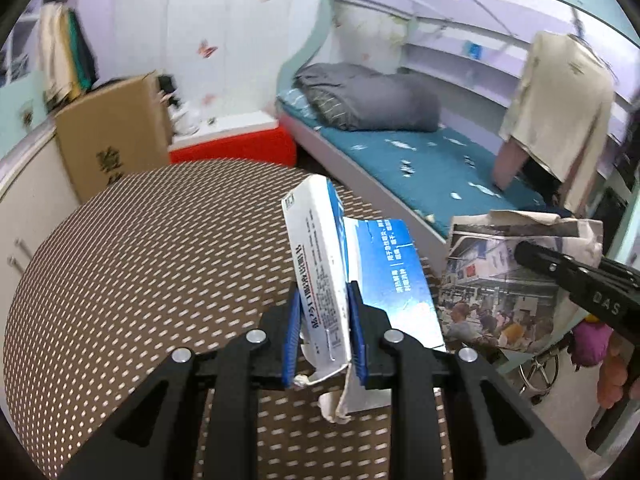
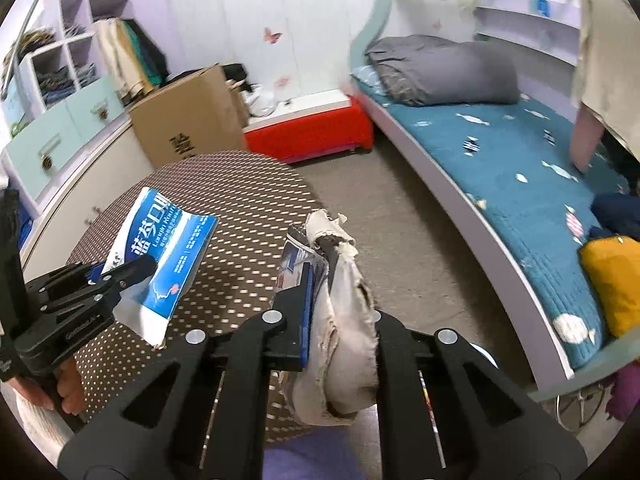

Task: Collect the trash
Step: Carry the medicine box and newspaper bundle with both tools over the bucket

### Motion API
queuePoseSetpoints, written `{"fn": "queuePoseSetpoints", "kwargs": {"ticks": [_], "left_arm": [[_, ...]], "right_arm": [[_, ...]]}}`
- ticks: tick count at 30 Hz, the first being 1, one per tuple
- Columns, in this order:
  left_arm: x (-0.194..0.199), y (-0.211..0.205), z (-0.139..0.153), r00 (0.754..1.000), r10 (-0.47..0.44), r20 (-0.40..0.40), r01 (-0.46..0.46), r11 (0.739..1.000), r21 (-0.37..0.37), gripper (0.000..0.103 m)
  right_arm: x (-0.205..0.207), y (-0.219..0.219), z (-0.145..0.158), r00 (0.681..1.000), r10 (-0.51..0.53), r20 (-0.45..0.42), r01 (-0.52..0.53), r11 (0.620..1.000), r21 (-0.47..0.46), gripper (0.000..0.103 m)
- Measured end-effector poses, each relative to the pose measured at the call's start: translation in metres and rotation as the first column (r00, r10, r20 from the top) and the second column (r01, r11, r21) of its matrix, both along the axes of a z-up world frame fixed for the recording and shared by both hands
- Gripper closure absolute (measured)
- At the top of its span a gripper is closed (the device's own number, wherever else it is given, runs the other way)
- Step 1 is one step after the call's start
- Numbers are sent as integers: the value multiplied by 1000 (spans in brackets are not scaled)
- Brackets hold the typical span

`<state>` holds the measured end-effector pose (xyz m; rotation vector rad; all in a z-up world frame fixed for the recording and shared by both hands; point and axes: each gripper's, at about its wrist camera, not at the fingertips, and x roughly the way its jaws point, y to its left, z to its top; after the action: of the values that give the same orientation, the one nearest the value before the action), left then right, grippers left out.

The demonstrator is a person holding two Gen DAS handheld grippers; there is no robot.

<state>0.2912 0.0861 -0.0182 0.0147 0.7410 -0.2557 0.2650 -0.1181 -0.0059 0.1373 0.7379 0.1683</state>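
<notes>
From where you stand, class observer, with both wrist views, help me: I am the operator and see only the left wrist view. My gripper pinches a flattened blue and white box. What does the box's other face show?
Observer: In the right wrist view the blue and white box shows large white characters on a blue band, a face your view lacks.
Operator: What is the right gripper doing? I see only its black tip against a newspaper.
Observer: The right gripper is shut on the crumpled newspaper, whose plain, torn-edged back side faces its camera.
Operator: Anything on the bed I cannot see?
Observer: A yellow cushion lies on the teal mattress at the near end.
</notes>
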Motion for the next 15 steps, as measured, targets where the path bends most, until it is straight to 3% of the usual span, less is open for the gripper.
{"fn": "queuePoseSetpoints", "kwargs": {"ticks": [8, 15], "left_arm": [[5, -67, 0, 994, -108, -13, 108, 994, -1, 81], [1, -137, -7, 973, -227, -28, 228, 974, 15, 81]], "right_arm": [[-21, -59, 4, 992, -124, 15, 124, 992, 3, 95], [-44, -114, 1, 974, -226, 15, 226, 974, -1, 95]]}}
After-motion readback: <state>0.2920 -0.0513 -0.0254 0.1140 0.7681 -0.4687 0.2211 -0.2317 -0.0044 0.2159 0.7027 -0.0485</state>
